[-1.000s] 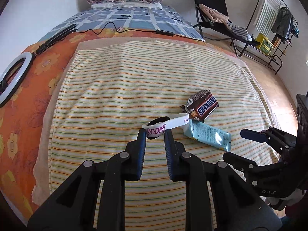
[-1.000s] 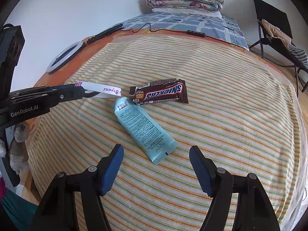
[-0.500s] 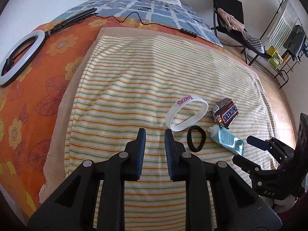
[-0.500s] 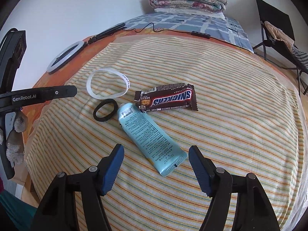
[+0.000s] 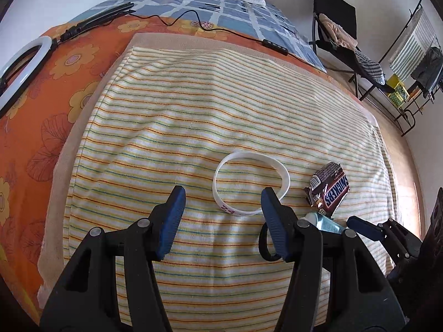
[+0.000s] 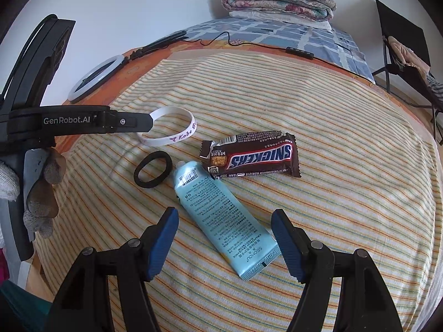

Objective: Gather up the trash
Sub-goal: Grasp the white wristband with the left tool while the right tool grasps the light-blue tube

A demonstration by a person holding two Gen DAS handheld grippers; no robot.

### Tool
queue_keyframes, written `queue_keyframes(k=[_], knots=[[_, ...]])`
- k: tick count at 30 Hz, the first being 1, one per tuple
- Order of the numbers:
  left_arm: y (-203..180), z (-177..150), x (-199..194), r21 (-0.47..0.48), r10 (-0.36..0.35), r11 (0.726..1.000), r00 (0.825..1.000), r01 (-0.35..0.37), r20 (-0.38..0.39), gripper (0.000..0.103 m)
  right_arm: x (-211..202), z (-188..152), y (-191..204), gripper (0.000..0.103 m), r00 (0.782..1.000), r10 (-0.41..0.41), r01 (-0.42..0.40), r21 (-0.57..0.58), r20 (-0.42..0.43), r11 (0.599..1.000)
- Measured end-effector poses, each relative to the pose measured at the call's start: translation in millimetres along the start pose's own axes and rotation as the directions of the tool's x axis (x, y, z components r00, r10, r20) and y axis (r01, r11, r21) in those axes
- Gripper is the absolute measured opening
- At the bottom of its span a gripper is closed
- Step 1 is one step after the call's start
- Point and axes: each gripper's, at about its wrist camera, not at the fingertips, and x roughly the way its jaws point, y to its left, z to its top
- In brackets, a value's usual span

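Left gripper (image 5: 221, 197): fingers spread wide, empty, over the wristband (image 5: 250, 182).
Right gripper (image 6: 224, 222): spread, empty, around the tube (image 6: 221, 215).
Candy wrapper (image 6: 253, 156): on striped cloth (image 6: 332, 116), mid-bed, touching the tube's cap end.

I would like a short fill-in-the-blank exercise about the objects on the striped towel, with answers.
1. The torn brown wrapper reads ____.
2. The hair tie beside the light blue tube is ____ in colour.
3. The white wristband carries the name ____.
4. The jaws of the right gripper are ____.

Answers: Snickers; black; Kobe; open
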Motion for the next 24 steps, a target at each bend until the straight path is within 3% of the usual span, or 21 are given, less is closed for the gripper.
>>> queue_keyframes(k=[3, 4, 8, 11, 14, 24], knots=[[0, 3, 8, -0.008, 0.002, 1.0, 1.0, -0.002, 0.001, 0.048, 4, 2, 2, 0.073, 1.0, -0.004, 0.004, -0.012, -0.001, 1.0], [-2, 3, 11, -0.003, 0.01, 1.0, 1.0, -0.01, -0.005, 0.039, 5, 2, 4, 0.073, 1.0, -0.008, 0.008, -0.02, -0.002, 1.0], [0, 4, 18, 0.002, 0.057, 0.998, 0.998, -0.057, 0.013, 0.01, 7, 3, 9, 0.054, 0.999, -0.054, 0.053, -0.06, 0.0, 0.997], [8, 5, 17, -0.035, 0.039, 0.999, 0.999, -0.038, 0.013, 0.004, 3, 3, 3, 0.022, 1.0, -0.014, 0.014, -0.03, 0.001, 0.999], [11, 4, 14, -0.046, 0.033, 0.998, 0.999, -0.033, 0.015, 0.001, 0, 1, -2, 0.007, 1.0, 0.008, -0.008, -0.004, 0.003, 1.0], [8, 0, -14, -0.035, 0.021, 0.999, 0.998, -0.019, 0.064, 0.001, -19, -5, -8, 0.004, 0.998, 0.038, -0.039, 0.027, 0.04, 0.999]])
